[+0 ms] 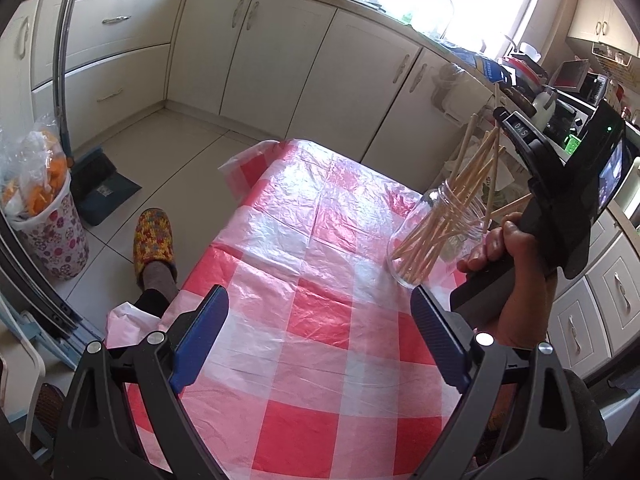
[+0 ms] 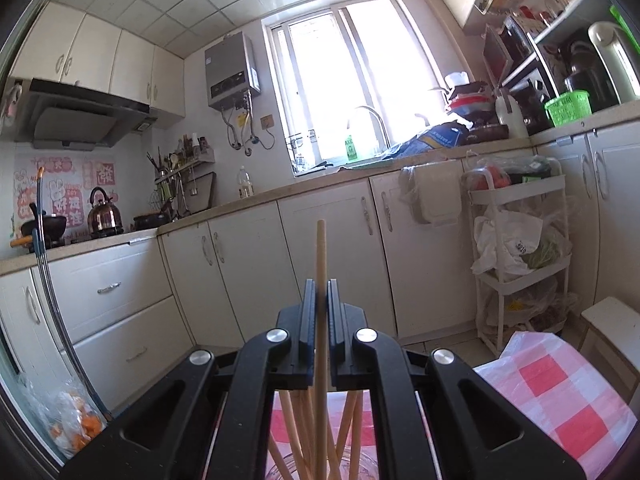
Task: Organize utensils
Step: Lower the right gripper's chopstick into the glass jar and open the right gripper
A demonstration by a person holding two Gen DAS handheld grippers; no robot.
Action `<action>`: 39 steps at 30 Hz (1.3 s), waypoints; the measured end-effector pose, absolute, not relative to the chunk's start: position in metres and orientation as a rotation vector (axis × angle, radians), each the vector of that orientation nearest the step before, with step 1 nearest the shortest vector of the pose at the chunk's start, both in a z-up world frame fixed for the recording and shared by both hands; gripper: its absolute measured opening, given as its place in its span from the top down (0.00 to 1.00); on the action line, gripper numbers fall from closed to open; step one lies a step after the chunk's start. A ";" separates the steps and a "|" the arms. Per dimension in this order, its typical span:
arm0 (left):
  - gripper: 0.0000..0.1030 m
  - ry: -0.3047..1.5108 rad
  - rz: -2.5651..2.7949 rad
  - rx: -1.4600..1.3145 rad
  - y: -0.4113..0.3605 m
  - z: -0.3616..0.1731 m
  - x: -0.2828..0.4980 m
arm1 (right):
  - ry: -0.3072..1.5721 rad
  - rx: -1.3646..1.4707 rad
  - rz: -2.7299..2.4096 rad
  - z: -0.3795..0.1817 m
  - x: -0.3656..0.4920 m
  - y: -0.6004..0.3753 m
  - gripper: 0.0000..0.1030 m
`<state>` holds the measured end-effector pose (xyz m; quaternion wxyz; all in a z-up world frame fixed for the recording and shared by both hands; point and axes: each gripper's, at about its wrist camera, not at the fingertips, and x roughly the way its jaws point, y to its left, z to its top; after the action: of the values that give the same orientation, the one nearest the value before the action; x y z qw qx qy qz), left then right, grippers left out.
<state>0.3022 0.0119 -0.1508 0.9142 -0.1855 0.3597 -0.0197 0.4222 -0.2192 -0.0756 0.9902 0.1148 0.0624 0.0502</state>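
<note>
A glass jar (image 1: 436, 236) stands near the right edge of the red-and-white checked table (image 1: 320, 240) and holds several wooden chopsticks (image 1: 460, 200) that fan out of its mouth. In the left wrist view a hand (image 1: 504, 248) holds my right gripper (image 1: 500, 116) above the jar. The right wrist view shows that gripper (image 2: 320, 292) shut on one upright chopstick (image 2: 320, 252); its lower end hangs among the other chopsticks (image 2: 348, 428) in the jar below. My left gripper (image 1: 320, 332) is open over the cloth in front of the jar, its blue pads (image 1: 200, 344) wide apart with nothing between them.
Cream cabinets (image 1: 280, 52) run along the far wall below a window. On the floor to the left are a flowered bin (image 1: 52, 236), a dustpan (image 1: 100, 188) and a foot in a patterned slipper (image 1: 156, 240). A white trolley (image 2: 520, 240) stands by the table's right side.
</note>
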 end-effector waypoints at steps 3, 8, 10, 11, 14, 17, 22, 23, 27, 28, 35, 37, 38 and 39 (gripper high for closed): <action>0.14 0.735 -0.046 -0.389 0.012 -0.149 0.302 | 0.122 0.300 0.111 -0.067 0.424 -0.230 0.94; 0.14 0.746 -0.049 -0.406 0.014 -0.152 0.303 | 0.098 0.334 0.106 -0.057 0.431 -0.234 0.94; 0.14 0.745 -0.049 -0.410 0.015 -0.152 0.302 | 0.100 0.331 0.101 -0.059 0.435 -0.232 0.94; 0.14 0.744 -0.048 -0.409 0.015 -0.152 0.303 | 0.104 0.331 0.100 -0.060 0.435 -0.231 0.94; 0.14 0.739 -0.042 -0.418 0.018 -0.152 0.303 | 0.117 0.312 0.098 -0.068 0.431 -0.226 0.94; 0.14 0.736 -0.033 -0.423 0.022 -0.151 0.303 | 0.129 0.274 0.097 -0.077 0.422 -0.220 0.94; 0.14 0.725 -0.023 -0.420 0.023 -0.145 0.300 | 0.149 0.192 0.102 -0.087 0.405 -0.209 0.94; 0.14 0.721 -0.021 -0.418 0.022 -0.142 0.299 | 0.154 0.179 0.106 -0.088 0.401 -0.208 0.94; 0.14 0.708 -0.016 -0.393 0.020 -0.128 0.292 | 0.161 0.141 0.126 -0.082 0.376 -0.205 0.78; 0.14 0.706 -0.016 -0.388 0.020 -0.124 0.290 | 0.156 0.131 0.133 -0.079 0.366 -0.204 0.74; 0.09 0.683 -0.022 -0.308 0.007 -0.089 0.265 | 0.229 0.115 0.174 -0.056 0.283 -0.214 0.42; 0.08 0.678 -0.031 -0.267 -0.001 -0.079 0.254 | 0.272 0.114 0.169 -0.054 0.258 -0.219 0.30; 0.07 0.677 -0.031 -0.250 -0.004 -0.076 0.250 | 0.287 0.115 0.167 -0.054 0.248 -0.223 0.28; 0.07 0.675 -0.035 -0.229 -0.007 -0.071 0.243 | 0.324 0.116 0.157 -0.055 0.234 -0.227 0.22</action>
<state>0.2430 -0.0075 -0.0714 0.9370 -0.1120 0.3305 -0.0171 0.2339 -0.2274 -0.0548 0.9822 0.0578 0.1611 0.0780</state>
